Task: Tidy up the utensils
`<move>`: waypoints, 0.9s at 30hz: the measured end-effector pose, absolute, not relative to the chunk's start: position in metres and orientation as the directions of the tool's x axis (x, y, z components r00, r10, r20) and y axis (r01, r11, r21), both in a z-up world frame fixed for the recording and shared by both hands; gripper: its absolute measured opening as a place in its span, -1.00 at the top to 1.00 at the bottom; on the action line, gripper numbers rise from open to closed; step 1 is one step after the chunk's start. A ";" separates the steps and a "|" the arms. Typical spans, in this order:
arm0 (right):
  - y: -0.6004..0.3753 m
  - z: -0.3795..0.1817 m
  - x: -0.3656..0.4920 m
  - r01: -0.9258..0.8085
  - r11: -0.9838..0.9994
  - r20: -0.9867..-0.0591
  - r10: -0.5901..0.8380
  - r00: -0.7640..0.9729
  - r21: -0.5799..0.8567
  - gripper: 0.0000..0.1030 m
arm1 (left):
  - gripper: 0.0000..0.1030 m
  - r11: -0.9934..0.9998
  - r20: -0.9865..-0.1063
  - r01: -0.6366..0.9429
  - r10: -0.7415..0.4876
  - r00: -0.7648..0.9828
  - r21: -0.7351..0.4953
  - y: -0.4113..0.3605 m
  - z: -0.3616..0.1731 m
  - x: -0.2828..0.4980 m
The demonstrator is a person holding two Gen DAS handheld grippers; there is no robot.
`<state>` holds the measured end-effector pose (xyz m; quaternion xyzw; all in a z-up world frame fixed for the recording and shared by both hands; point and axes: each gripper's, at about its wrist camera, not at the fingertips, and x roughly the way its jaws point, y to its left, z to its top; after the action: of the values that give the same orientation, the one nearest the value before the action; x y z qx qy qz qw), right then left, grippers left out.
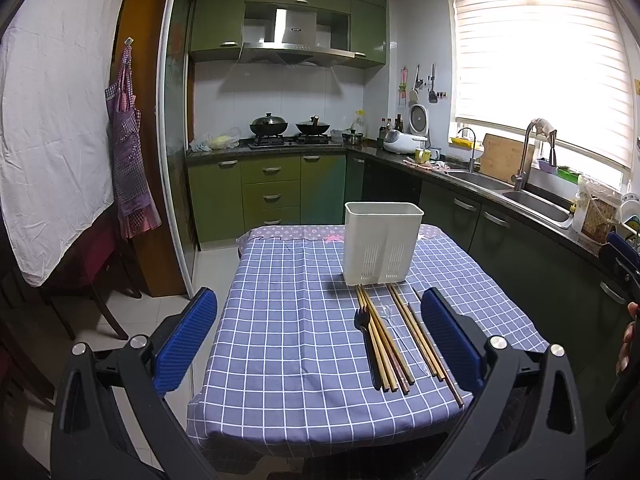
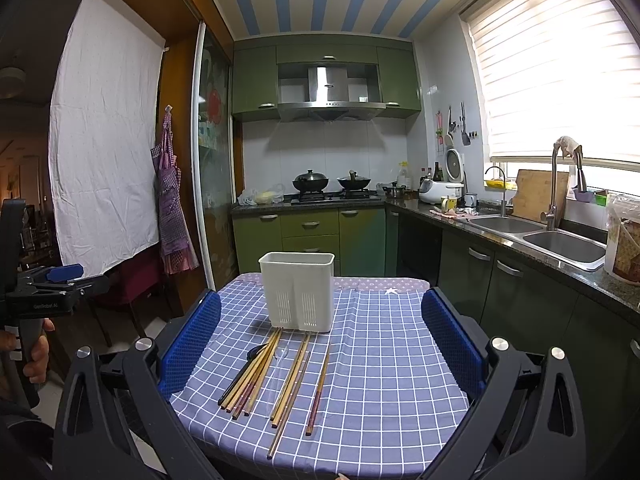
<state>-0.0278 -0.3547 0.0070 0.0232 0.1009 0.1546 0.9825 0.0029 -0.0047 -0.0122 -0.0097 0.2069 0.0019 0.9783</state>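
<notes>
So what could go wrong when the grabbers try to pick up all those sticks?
The chopsticks lie bunched together, so a gripper might pinch several or knock them crooked. The clear plastic fork is hard to see and could be missed. The white holder stands close behind them; a bump might tip it.

Left gripper (image 1: 320, 344): black frame, blue ribbed pads, silver bolts; right gripper (image 2: 320, 344) matches; white lettering on the left's side.

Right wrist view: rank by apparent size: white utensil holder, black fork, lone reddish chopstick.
1. White utensil holder, clearly largest.
2-3. Lone reddish chopstick and black fork: similar apparent length; the fork is partly hidden by chopsticks, so unranked.
</notes>
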 end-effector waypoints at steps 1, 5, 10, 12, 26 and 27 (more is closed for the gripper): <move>-0.355 0.006 -0.028 -0.300 0.951 -0.191 0.309 0.932 0.077 -0.92 | -0.89 1.000 -0.405 -0.007 -0.001 0.914 -0.019 -0.005 -0.012 0.003; -0.355 0.003 -0.025 -0.301 0.951 -0.195 0.310 0.930 0.077 -0.92 | -0.89 1.000 -0.410 -0.006 -0.002 0.912 -0.018 -0.004 -0.015 0.004; -0.354 0.001 -0.025 -0.299 0.951 -0.198 0.308 0.931 0.076 -0.92 | -0.89 1.000 -0.413 -0.005 -0.003 0.911 -0.018 -0.005 -0.016 0.006; -0.353 -0.001 -0.024 -0.298 0.951 -0.200 0.308 0.930 0.077 -0.92 | -0.89 1.000 -0.415 -0.005 -0.003 0.910 -0.019 -0.005 -0.017 0.007; -0.355 0.005 -0.021 -0.298 0.952 -0.210 0.307 0.928 0.077 -0.92 | -0.89 1.000 -0.425 -0.003 -0.007 0.905 -0.022 -0.006 -0.019 0.007; -0.355 0.004 -0.021 -0.298 0.951 -0.212 0.308 0.928 0.077 -0.92 | -0.89 1.000 -0.426 -0.003 -0.007 0.905 -0.023 -0.006 -0.020 0.007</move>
<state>-0.0207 -0.3550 0.0042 0.0217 0.1115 0.1543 0.9815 0.0069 -0.0062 -0.0195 -0.0115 0.2180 -0.0008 0.9759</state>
